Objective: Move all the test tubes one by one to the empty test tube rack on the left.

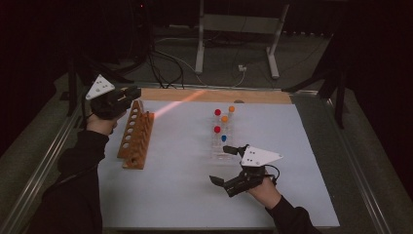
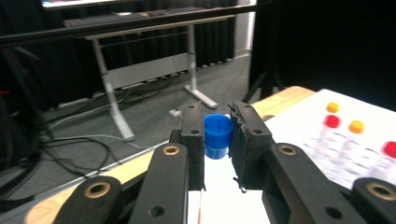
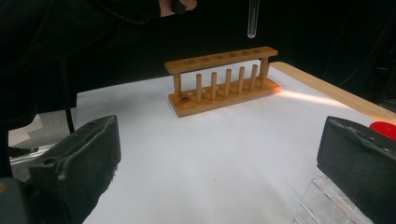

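Near the counter's [image 1: 185, 204] front edge, right tongs [image 1: 227, 165] resting wide apart, gripping nothing, just before the clear rack [image 1: 220, 151] of capped tubes. Farther back, wooden test-tube rack [image 1: 136, 136] standing along the left edge. At the far left corner, left tongs [image 2: 218, 135] clamping a blue-capped test tube [image 2: 218, 135], hanging upright above the wooden rack's far end.
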A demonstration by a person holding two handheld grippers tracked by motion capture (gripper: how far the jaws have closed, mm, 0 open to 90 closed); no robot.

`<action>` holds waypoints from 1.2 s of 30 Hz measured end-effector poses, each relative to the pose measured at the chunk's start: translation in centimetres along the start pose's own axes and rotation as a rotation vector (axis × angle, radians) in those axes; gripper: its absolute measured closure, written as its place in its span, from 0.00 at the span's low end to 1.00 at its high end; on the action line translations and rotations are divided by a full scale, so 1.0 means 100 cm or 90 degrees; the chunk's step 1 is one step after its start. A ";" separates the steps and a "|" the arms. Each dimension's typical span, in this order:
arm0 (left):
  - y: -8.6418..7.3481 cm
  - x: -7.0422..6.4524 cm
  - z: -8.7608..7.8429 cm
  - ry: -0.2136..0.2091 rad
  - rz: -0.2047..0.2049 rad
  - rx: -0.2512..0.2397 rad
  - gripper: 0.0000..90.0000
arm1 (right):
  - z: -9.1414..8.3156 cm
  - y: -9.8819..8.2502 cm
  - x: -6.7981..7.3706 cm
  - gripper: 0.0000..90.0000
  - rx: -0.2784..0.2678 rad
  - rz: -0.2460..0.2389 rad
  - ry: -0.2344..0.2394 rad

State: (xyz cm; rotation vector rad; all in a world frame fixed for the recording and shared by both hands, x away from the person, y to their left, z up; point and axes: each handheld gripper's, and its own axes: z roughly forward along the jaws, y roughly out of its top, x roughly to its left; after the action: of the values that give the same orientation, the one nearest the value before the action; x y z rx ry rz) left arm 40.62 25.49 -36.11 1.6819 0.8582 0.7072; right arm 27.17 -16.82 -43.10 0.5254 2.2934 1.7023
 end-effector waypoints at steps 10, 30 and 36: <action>-0.017 0.028 0.015 0.053 -0.019 0.022 0.86 | 0.000 -0.001 -0.001 0.00 0.006 -0.003 0.001; -0.060 0.039 0.038 0.085 -0.060 0.063 0.86 | -0.002 -0.001 -0.002 0.00 0.011 -0.005 0.000; -0.075 0.037 0.044 0.086 -0.062 0.084 0.86 | -0.004 0.000 -0.002 0.00 0.008 -0.007 -0.002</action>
State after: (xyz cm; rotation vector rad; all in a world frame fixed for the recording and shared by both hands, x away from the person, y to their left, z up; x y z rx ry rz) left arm 44.80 27.43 -44.32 1.7106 1.0960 0.7169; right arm 27.19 -17.21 -42.99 0.5176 2.3025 1.6818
